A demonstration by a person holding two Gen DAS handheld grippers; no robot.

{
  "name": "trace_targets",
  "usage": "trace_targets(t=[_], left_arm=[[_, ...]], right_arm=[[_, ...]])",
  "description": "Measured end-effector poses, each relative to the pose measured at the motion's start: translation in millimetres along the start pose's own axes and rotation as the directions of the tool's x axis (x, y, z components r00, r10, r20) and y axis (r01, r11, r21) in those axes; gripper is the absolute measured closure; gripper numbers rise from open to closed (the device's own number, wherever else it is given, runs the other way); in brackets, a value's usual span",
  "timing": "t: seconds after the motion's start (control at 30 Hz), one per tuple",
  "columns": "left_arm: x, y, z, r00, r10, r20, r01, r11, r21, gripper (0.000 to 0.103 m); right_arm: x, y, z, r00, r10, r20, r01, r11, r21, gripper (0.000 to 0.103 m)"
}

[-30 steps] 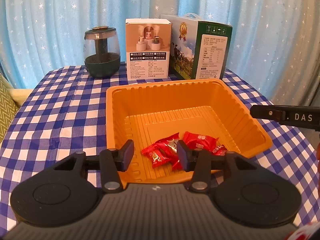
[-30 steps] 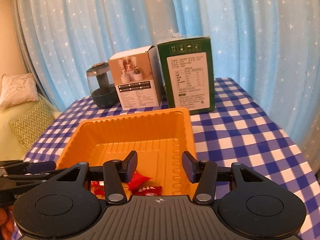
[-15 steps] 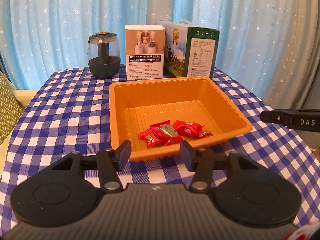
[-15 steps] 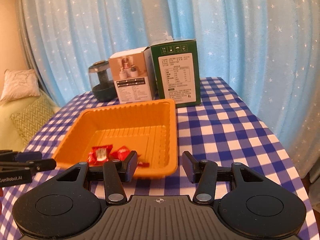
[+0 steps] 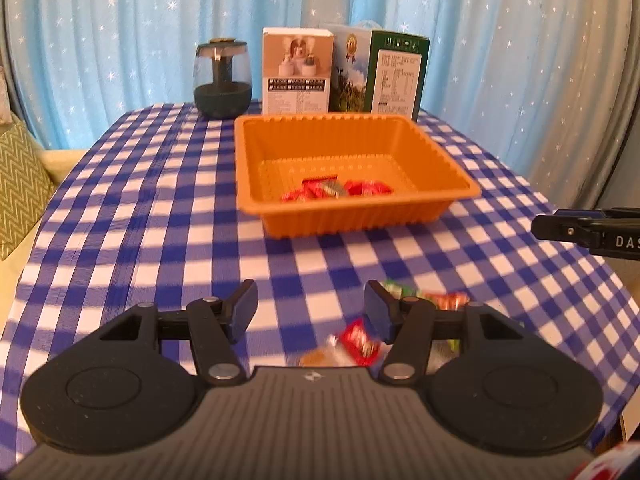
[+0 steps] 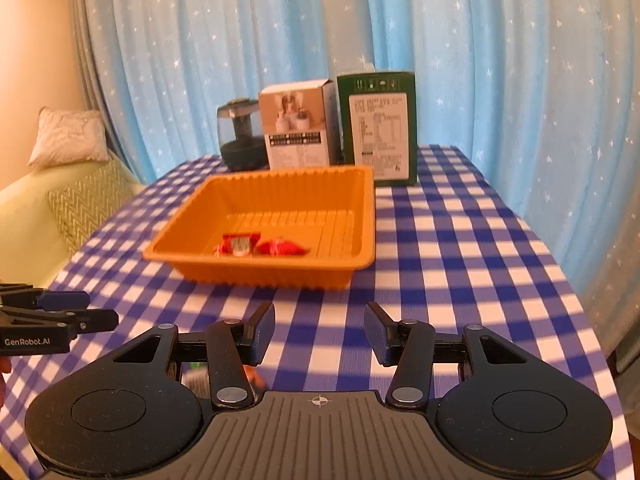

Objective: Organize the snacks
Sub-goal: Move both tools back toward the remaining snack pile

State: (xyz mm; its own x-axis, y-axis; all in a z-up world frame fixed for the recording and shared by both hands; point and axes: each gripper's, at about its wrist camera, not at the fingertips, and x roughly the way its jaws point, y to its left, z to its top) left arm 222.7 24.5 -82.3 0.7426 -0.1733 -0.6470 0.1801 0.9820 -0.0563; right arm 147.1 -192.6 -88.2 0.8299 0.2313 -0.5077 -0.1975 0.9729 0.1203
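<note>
Nearest me, my left gripper (image 5: 310,314) has its fingers moderately apart with nothing between them, and the same goes for my right gripper (image 6: 319,334), empty over the checked desk (image 6: 460,264). Just under the left fingers lie the loose snacks (image 5: 360,342): a red wrapper, a pale one beside it, and green and orange ones partly hidden behind the right-hand finger. I judge the next pick is one of these, so I would centre the red wrapper between the fingers, come down until the tips nearly touch the cloth, and close on its body rather than a crinkled end. Farther off sits the orange tray (image 5: 440,160), already holding a few red candies (image 5: 336,190); beyond it stand two boxes and a dark jar.
</note>
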Motion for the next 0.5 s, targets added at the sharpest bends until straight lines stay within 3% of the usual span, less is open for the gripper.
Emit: trace_targets(t=[0.23,0.5], left_arm=[[-11.2,2.9,-30.7,1.000,0.003,-0.031,-0.002,0.999,0.047,0.048],[-3.8,8.9,-47.7,0.997,-0.027,-0.073,0.032,0.996,0.077,0.048]], right_arm=[[-5.0,4.0,-28.0,0.999,0.013,-0.047,-0.013,1.000,-0.017,0.053],[8.0,13.4,-36.8,0.993,0.069,-0.101,-0.077,0.994,-0.081,0.053]])
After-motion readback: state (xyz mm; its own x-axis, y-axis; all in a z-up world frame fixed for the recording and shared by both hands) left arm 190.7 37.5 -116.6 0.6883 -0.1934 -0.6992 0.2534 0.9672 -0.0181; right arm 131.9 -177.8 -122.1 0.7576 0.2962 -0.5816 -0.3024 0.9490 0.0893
